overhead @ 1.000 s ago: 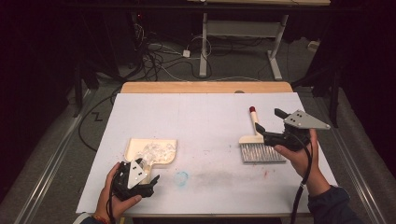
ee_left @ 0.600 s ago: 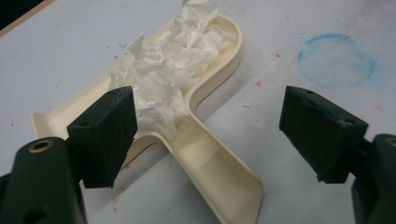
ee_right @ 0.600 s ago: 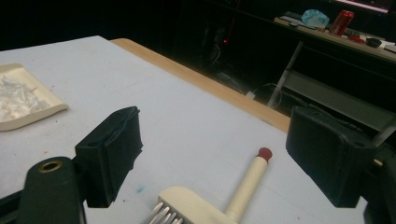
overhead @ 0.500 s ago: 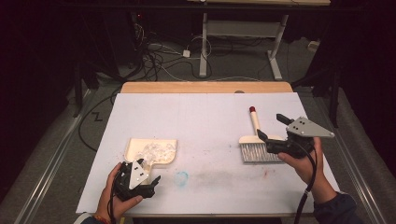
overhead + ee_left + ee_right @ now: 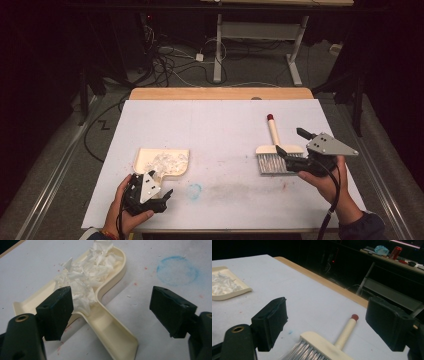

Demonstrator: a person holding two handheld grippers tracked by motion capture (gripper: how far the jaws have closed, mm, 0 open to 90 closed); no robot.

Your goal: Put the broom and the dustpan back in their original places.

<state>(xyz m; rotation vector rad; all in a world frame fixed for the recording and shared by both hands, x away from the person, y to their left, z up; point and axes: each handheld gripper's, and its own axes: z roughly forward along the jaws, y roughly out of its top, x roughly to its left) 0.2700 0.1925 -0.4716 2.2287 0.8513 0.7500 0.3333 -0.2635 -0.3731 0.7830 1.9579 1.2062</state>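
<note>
A cream dustpan [image 5: 162, 161] holding white paper scraps [image 5: 167, 161] lies at the near left of the white table [image 5: 210, 130]. My left gripper [image 5: 162, 198] sits just in front of it, open. In the left gripper view the dustpan's handle [image 5: 110, 332] runs between the spread jaws of my left gripper [image 5: 112, 305], untouched. A cream brush [image 5: 277, 152] with a red-tipped handle and grey bristles lies flat at the right. My right gripper [image 5: 291, 141] hovers at its right side, open. In the right gripper view the brush [image 5: 327, 342] lies below the open right gripper [image 5: 327, 317].
A faint blue ring stain [image 5: 194, 189] and reddish smudges mark the table between the two hands. A wooden strip [image 5: 220, 93] borders the far edge. Cables [image 5: 175, 60] and desk legs [image 5: 218, 50] stand on the floor beyond. The table's right edge is close to my right hand [image 5: 325, 182].
My right gripper has drawn back a little to the right, off the brush head. The brush, the dustpan and the left gripper have stayed put.
</note>
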